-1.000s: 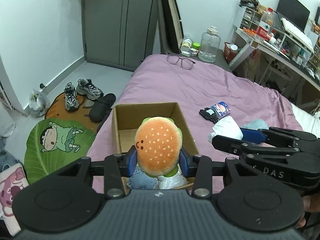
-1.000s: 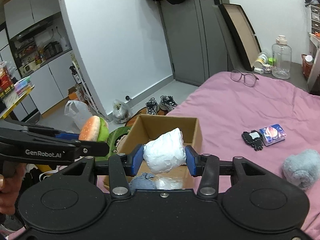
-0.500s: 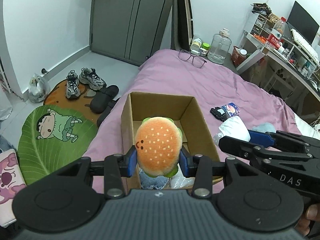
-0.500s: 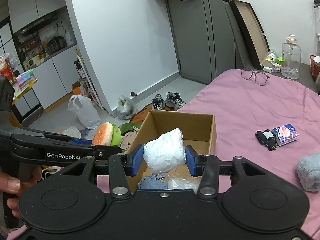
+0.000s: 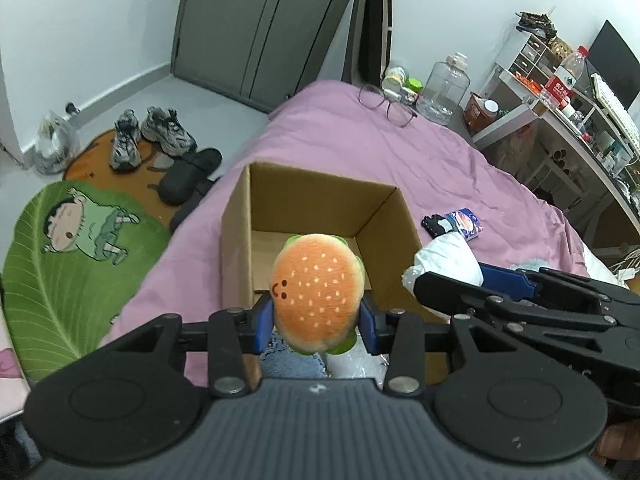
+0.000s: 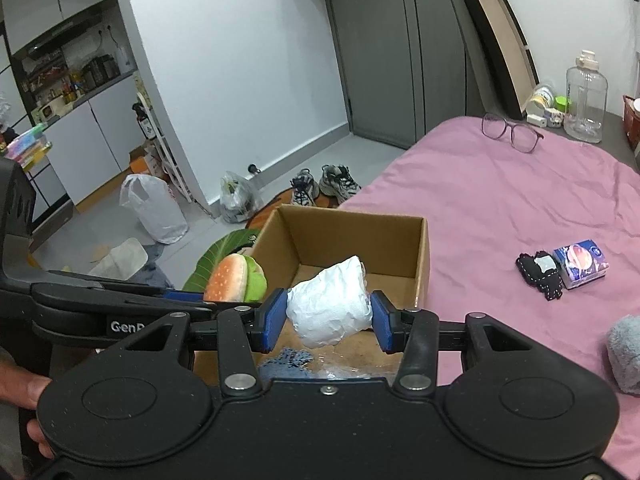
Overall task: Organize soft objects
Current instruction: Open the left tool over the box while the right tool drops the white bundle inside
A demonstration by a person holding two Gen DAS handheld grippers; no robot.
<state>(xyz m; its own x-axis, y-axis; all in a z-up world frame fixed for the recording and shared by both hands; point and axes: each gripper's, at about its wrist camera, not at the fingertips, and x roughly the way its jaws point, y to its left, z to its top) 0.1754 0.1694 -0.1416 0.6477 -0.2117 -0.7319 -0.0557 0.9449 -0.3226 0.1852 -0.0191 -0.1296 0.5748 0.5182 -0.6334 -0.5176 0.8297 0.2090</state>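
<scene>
My left gripper [image 5: 317,318] is shut on a plush hamburger [image 5: 316,292] and holds it above the near end of an open cardboard box [image 5: 236,216] on the pink bed. My right gripper [image 6: 329,318] is shut on a crumpled white soft bundle [image 6: 330,306], also above the box [image 6: 424,248]. Each gripper shows in the other's view: the hamburger [image 6: 234,278] at left, the white bundle [image 5: 446,258] at right. A blue cloth [image 6: 286,360] and clear plastic lie in the box.
On the pink bed [image 6: 500,196] lie a black glove [image 6: 540,274], a blue tissue pack [image 6: 580,262], a grey-blue fluffy cloth [image 6: 624,354] and glasses [image 6: 512,136]. Shoes [image 5: 152,136] and a green leaf rug [image 5: 68,256] are on the floor at left. A desk [image 5: 560,120] stands right.
Both grippers have moved forward toward the box with their loads still held. The box now lies closer beneath them.
</scene>
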